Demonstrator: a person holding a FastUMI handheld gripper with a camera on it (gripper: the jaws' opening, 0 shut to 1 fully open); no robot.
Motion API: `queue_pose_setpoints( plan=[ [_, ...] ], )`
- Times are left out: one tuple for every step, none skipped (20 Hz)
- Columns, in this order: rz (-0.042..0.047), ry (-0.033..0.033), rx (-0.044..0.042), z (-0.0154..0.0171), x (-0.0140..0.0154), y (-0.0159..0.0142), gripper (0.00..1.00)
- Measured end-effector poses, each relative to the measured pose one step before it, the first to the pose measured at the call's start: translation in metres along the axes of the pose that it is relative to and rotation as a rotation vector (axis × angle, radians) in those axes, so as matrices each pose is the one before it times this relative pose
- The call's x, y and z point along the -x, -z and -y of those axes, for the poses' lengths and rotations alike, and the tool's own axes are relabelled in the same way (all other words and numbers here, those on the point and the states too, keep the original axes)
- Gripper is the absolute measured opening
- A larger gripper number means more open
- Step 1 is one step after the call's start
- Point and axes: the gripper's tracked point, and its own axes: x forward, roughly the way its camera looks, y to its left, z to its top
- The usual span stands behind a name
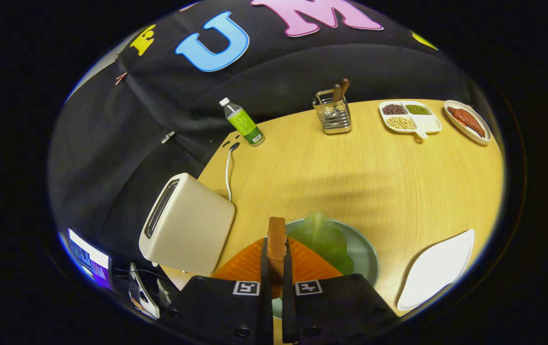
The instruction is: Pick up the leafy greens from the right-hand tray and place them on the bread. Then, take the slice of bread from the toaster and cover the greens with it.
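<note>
Gripping a bread slice (276, 239) edge-on between both fingers, the gripper (276, 273) holds it above the plate (367, 251), over the greens (324, 239), right of the toaster (185, 225).

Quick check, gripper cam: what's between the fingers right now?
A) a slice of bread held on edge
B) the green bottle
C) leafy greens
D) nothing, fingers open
A: the fingers are pressed on both sides of a brown slice of bread standing on edge, over the plate where the leafy greens already lie.
</note>
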Motion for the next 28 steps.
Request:
queue_pose_setpoints(
  plan=[
    [-0.00815, 0.0215, 0.01208, 0.00813, -0.00109, 0.00347, 0.14],
    [-0.00202, 0.02239, 0.02114, 0.00848, 0.00131, 0.00171, 0.15],
    [-0.00367, 0.02007, 0.02444, 0.00731, -0.00119, 0.00273, 0.17],
    [-0.00682, 0.01375, 0.02335, 0.00633, 0.00153, 0.00373, 0.21],
    [-0.0052, 0.01129, 0.01923, 0.00537, -0.00122, 0.00446, 0.25],
    [-0.00536, 0.02139, 0.01829, 0.00666, -0.00039, 0.00329, 0.27],
    [-0.00703, 0.01083, 0.01489, 0.00538, -0.00078, 0.0028, 0.32],
    [-0.0018, 0.00811, 0.01104, 0.00242, -0.00042, 0.00229, 0.38],
    [-0.00076, 0.00961, 0.012, 0.00231, -0.00118, 0.00124, 0.4],
    [0.00323, 0.0122, 0.0169, 0.00424, 0.00024, -0.00028, 0.44],
    [0.00505, 0.01768, 0.01935, 0.00427, 0.00039, -0.00006, 0.49],
    [0.00251, 0.01537, 0.01987, 0.0056, 0.00082, 0.00135, 0.57],
    [0.00364, 0.01266, 0.02099, 0.00375, 0.00095, 0.0006, 0.66],
    [0.00278, 0.00733, 0.01731, 0.00231, 0.00099, 0.00048, 0.74],
    [0.00221, 0.00422, 0.01251, 0.00204, 0.00116, 0.00112, 0.83],
    [0.01215, 0.00823, 0.01123, 0.00318, 0.00319, -0.00105, 0.91],
    [0.01675, 0.01215, 0.01246, 0.00252, 0.00635, -0.00366, 1.0],
    [0.02159, 0.0152, 0.01225, 0.00458, 0.0057, -0.00436, 1.0],
    [0.02163, 0.01519, 0.00812, 0.00379, 0.00707, -0.00545, 0.99],
    [0.02068, 0.01196, 0.00334, 0.00214, 0.00883, -0.00541, 0.99],
    [0.02264, 0.01056, 0.00568, 0.00228, 0.00895, -0.00677, 0.99],
    [0.02404, 0.01343, 0.00892, 0.00341, 0.0097, -0.00775, 0.99],
    [0.02741, 0.02011, 0.01491, 0.00546, 0.00949, -0.00876, 0.99],
    [0.02729, 0.02642, 0.01115, 0.00585, 0.00873, -0.01022, 0.99],
    [0.02223, 0.02182, -0.00128, 0.00491, 0.00915, -0.01025, 0.99],
    [0.01902, 0.01145, -0.01518, 0.00158, 0.01004, -0.00949, 0.99],
    [0.02464, 0.01096, -0.02073, 0.00064, 0.00999, -0.01146, 0.99],
    [0.02847, 0.01443, -0.01302, 0.00257, 0.00868, -0.01218, 0.99]
  ],
)
